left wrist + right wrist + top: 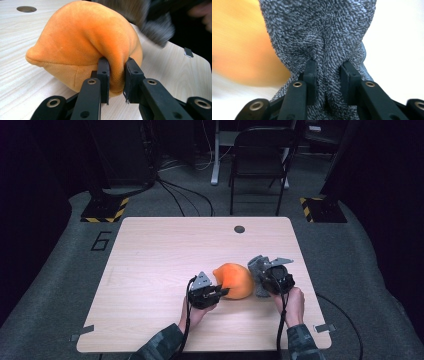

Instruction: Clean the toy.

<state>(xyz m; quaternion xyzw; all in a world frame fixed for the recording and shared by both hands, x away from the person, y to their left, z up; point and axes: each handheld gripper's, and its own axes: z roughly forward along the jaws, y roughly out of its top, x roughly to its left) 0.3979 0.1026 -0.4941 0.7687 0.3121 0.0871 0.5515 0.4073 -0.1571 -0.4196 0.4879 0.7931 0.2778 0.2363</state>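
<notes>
A dark room surrounds the pale wooden table (150,270); the floor mat beside it bears a painted "6" (101,240). Mid-table, the left gripper (223,293) pinches a fold of the orange plush (234,280). The right gripper (264,272) clamps grey fuzzy fabric (322,32), blurred in the left gripper view.

On the table (150,270), the plush (234,280) lies left of the cloth (256,270), touching it.

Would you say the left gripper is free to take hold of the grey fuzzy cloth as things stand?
Probably not: the left gripper is shut on the orange plush toy, which lies between it and the grey fuzzy cloth.
</notes>
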